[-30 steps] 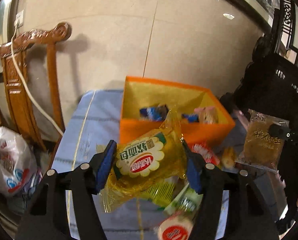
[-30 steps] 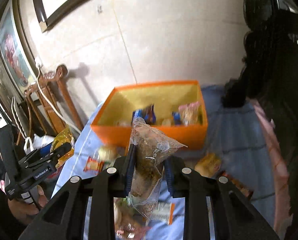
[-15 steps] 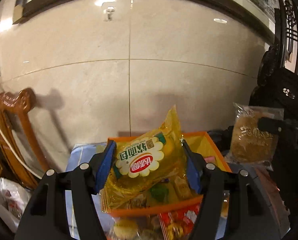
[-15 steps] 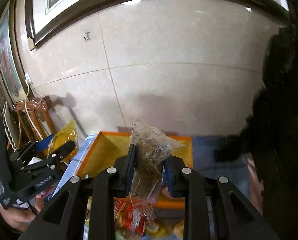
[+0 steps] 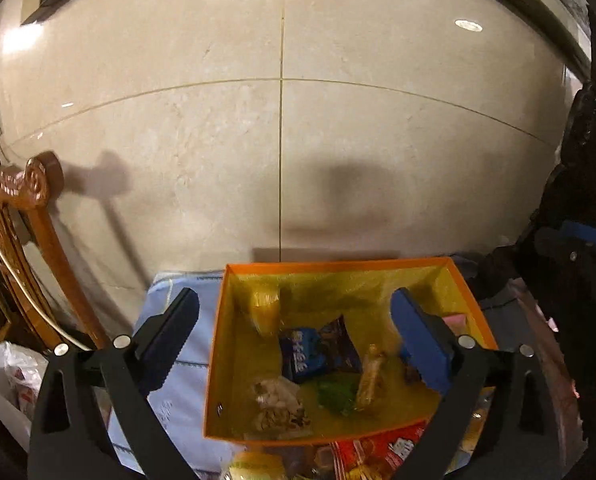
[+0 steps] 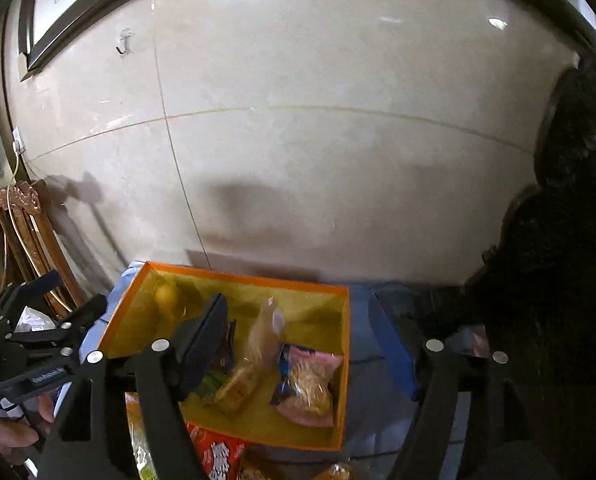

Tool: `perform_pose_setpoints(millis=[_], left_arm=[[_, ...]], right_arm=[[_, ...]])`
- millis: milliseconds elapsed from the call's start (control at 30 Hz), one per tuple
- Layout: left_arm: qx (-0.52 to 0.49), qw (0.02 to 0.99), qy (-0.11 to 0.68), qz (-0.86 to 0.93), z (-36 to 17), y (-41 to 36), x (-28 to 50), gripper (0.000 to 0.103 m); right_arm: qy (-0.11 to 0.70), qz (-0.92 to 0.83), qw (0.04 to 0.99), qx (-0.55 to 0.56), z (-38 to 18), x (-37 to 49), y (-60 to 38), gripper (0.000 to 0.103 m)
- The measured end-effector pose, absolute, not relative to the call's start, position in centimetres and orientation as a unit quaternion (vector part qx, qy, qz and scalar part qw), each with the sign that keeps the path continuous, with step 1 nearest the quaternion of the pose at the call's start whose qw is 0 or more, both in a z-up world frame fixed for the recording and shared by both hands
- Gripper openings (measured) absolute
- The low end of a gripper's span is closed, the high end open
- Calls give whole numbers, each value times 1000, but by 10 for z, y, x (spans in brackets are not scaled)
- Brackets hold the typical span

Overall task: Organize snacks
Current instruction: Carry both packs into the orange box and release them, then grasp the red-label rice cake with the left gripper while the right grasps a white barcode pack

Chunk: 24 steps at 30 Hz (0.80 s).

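- Orange box (image 5: 214, 360), yellow inside, sits on blue cloth by wall: holds blue pkt (image 5: 301, 354), pink pkt (image 6: 309, 384), yellow bread pkt (image 5: 264, 308), clear pastry pkt (image 6: 268, 332) blurred mid-box.
- Your left gripper (image 5: 294, 332) & right gripper (image 6: 298, 344): jaws just opening, spread wide above box, nothing gripped.

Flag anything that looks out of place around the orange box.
Several snack packets lie outside the orange box, against its near wall, not yet sorted. Inside, packets sit jumbled, a blue packet among them. Nothing looks spilled or torn.
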<state>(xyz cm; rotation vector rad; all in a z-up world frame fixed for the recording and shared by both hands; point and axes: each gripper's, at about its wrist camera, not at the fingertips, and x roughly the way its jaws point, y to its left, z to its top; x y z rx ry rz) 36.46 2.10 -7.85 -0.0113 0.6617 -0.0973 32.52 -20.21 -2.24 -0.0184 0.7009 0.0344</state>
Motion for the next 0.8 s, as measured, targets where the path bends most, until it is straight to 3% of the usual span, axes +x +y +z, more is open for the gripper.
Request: perform_pose_setpoints(millis=[367,633,800], left_arm=[[35,931,350,-100,-118,13,272,94],[53,910,400,-100,-196,26,172,94],[54,900,426,-75,-233,26,141,94]], right_arm=[[395,60,917,1,-76,240,-184,74],[493,60,868,22,-190,142,-173,76],[517,46,855,22,-224,121,-162,76]])
